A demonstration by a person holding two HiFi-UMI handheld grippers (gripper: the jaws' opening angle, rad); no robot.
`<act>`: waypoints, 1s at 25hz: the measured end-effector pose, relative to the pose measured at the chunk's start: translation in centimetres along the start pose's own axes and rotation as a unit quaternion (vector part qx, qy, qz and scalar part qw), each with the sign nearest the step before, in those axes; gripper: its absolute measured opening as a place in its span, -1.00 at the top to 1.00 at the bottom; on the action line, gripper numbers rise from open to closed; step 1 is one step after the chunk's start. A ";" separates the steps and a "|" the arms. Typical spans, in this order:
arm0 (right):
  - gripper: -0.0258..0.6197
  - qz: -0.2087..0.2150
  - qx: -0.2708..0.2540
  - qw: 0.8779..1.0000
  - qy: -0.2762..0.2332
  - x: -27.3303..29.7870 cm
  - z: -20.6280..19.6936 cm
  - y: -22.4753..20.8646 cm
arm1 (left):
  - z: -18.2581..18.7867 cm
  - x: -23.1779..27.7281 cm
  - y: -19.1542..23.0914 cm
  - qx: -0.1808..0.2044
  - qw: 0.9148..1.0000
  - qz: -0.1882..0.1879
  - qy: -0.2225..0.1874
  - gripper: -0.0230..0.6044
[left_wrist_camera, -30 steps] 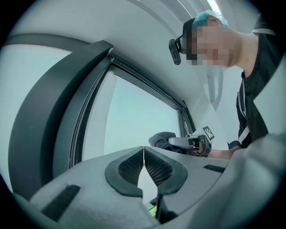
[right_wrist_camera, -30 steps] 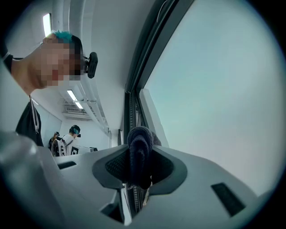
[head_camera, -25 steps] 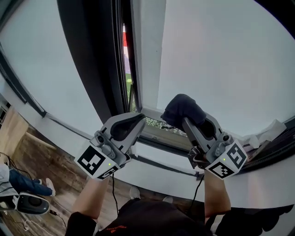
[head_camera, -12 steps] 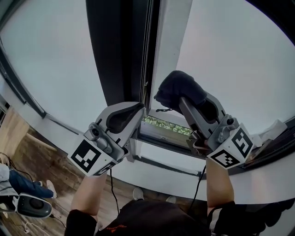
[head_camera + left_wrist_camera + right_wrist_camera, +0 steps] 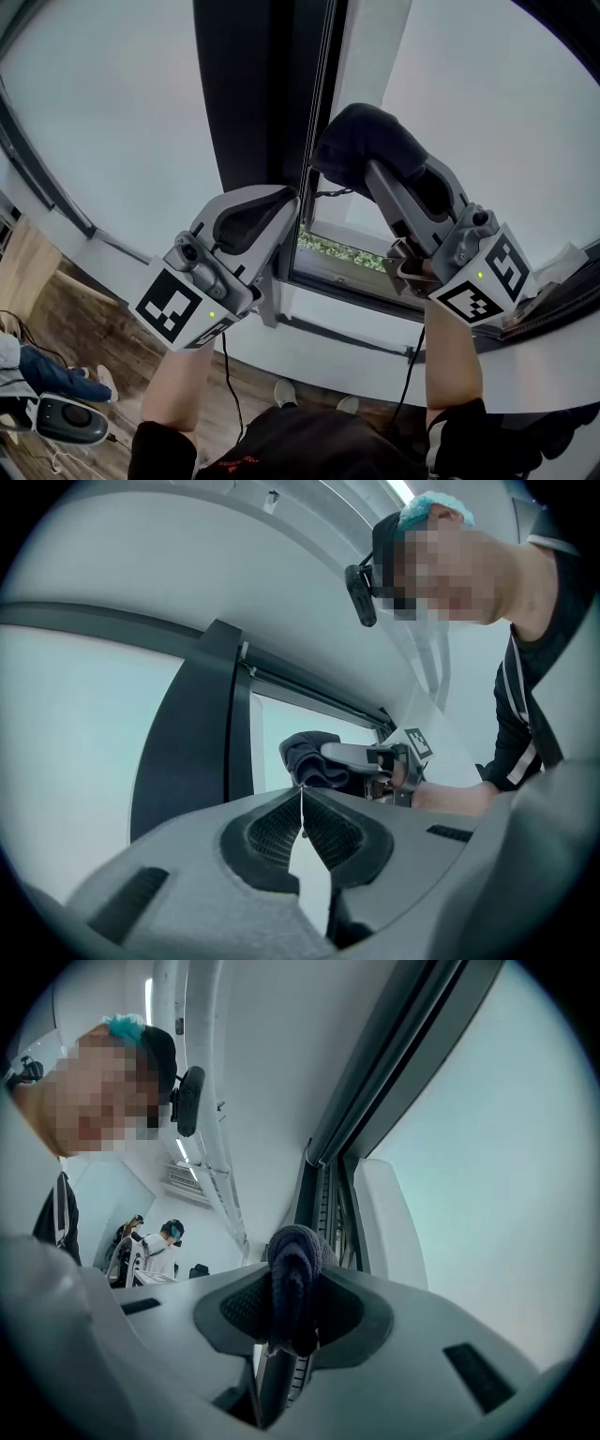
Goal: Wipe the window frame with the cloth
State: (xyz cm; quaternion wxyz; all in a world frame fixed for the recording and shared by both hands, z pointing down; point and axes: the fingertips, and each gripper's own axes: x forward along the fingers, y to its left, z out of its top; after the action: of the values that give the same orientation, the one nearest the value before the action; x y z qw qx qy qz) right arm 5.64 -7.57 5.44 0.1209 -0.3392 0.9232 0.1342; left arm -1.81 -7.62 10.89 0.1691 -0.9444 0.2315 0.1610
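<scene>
We are clenching the right gripper (image 5: 367,167) on the cloth (image 5: 361,141) (a dark bundle bulging past the jaw tips) and holding it at the frame (image 5: 253,103), where the dark upright meets the white sash (image 5: 361,47). The right gripper view is showing what the head view cannot: the cloth is pinched between both pads as a folded roll rising over the tips, with the frame's tracks running straight away behind it.

The left gripper (image 5: 289,204) is carrying nothing. Its own view is showing the jaws closed, the tips meeting on a thin line, and beyond them the right gripper and cloth side-on at the upright. In the head view its tips are sitting just beside the upright's foot, below and left of the cloth; whether they are touching it we cannot tell.

Only the head view is showing the bottom rail (image 5: 347,281) and the gap above it, with greenery (image 5: 337,248) outside. The upright is running bare from the cloth to the picture's top — below, the left gripper and the rail are crowding the corner. Two people (image 5: 155,1246) are showing far off in the right gripper view alone.
</scene>
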 end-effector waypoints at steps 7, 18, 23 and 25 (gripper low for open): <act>0.61 0.033 -0.007 0.999 -0.010 2.9 -0.1 -0.6 | -0.8 0.7 0.8 0.006 1.000 0.013 0.002 0.86; 0.61 0.066 -0.011 0.997 -0.022 9.9 1.9 0.3 | 0.3 -2.1 4.8 -0.010 0.999 0.044 0.001 0.86; 0.61 0.070 -0.010 0.997 -0.024 10.0 0.6 0.0 | -1.6 -2.5 4.6 -0.018 0.999 0.044 0.008 0.86; 0.61 0.070 -0.010 0.997 -0.025 9.9 1.1 -0.1 | -1.3 -2.3 4.5 -0.015 0.999 0.044 0.005 0.86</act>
State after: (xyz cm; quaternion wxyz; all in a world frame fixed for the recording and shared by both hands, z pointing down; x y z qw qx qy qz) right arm -1.46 -13.14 1.33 0.1310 -0.2711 0.9401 0.1599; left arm -5.64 -11.05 11.83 0.1468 -0.9365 0.2715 0.1665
